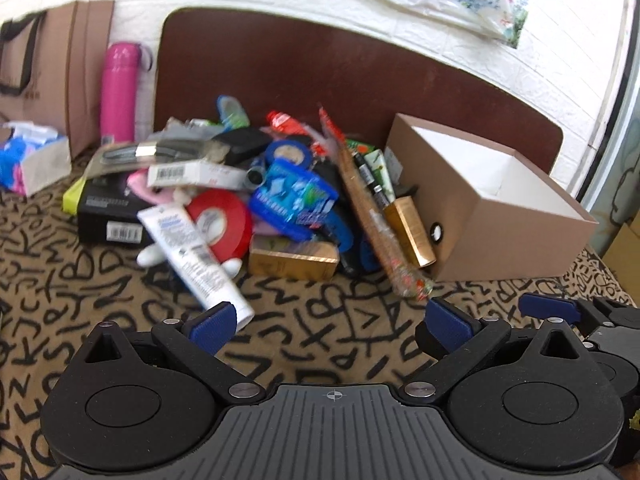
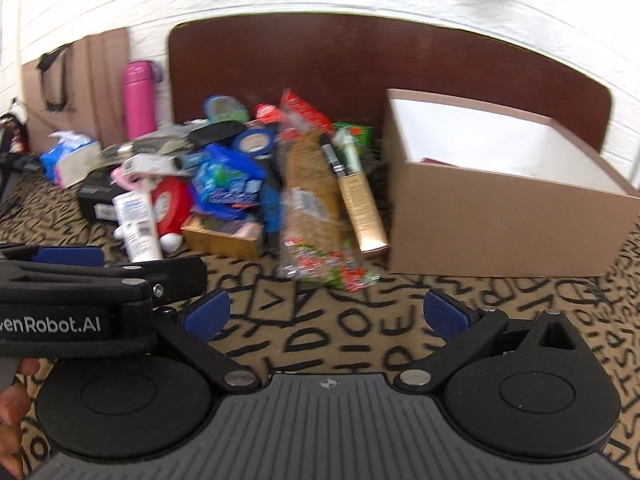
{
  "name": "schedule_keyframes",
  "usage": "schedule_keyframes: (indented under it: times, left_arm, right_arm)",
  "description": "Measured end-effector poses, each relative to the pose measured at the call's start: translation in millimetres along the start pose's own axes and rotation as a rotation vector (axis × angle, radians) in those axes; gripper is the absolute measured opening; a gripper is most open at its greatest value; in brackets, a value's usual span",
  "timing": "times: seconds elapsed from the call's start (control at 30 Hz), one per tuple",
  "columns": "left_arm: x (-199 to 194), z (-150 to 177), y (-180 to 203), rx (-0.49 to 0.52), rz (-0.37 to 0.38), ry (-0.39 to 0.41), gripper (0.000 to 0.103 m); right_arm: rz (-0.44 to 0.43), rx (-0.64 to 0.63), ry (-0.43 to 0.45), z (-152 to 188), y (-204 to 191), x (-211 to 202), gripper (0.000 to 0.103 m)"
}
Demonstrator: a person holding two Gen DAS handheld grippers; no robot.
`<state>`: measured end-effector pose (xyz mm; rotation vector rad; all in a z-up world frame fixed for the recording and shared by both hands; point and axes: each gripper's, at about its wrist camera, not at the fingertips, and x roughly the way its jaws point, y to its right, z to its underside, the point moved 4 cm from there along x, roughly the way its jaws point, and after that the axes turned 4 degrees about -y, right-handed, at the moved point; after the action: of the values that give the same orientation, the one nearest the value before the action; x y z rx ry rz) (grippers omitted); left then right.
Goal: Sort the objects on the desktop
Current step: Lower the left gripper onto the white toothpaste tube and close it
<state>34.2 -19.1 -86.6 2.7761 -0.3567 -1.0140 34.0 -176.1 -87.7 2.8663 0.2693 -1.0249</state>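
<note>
Brown cardboard box with a white lining sits open beside a heap of glossy clutter on lettered tan cloth.

Left wrist view: left gripper gapes wide and empty, a white squeeze tube just past its left pad, a red tape roll behind it. Right wrist view: right gripper also spread wide, empty; a crinkly clear snack bag lies straight ahead, the box ahead and right, and the left gripper crosses at left, a hand beneath it.
</note>
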Motion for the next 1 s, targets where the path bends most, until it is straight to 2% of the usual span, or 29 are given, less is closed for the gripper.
schedule_keyframes:
  times: [0.13,0.3,0.4,0.5,0.67,0.87,1.0]
  left_arm:
    - [-1,4,-15,-0.014,-0.001,0.002,0.103]
    - [3,-1,-33,-0.006,-0.037,0.002,0.103]
    - [7,-4,-49,-0.045,-0.030,-0.006,0.103]
    - [13,-9,-63,-0.082,-0.031,-0.010,0.103]
    - [32,-17,-83,-0.119,-0.039,-0.032,0.094]
    - [50,-24,-98,-0.183,-0.009,-0.062,0.084]
    - [61,-28,-102,-0.206,0.018,-0.087,0.077]
  right_arm:
    - [-0.040,-0.024,0.003,1,-10,5,0.103]
    - [-0.145,-0.028,0.020,3,-20,12,0.102]
    - [-0.190,-0.046,0.002,5,-29,22,0.100]
    - [-0.207,-0.077,-0.021,7,-39,32,0.093]
    - [-0.255,-0.108,-0.055,6,-56,49,0.081]
    - [-0.329,-0.171,-0.059,0,-81,62,0.065]
    - [-0.345,-0.213,-0.057,-6,-98,71,0.053]
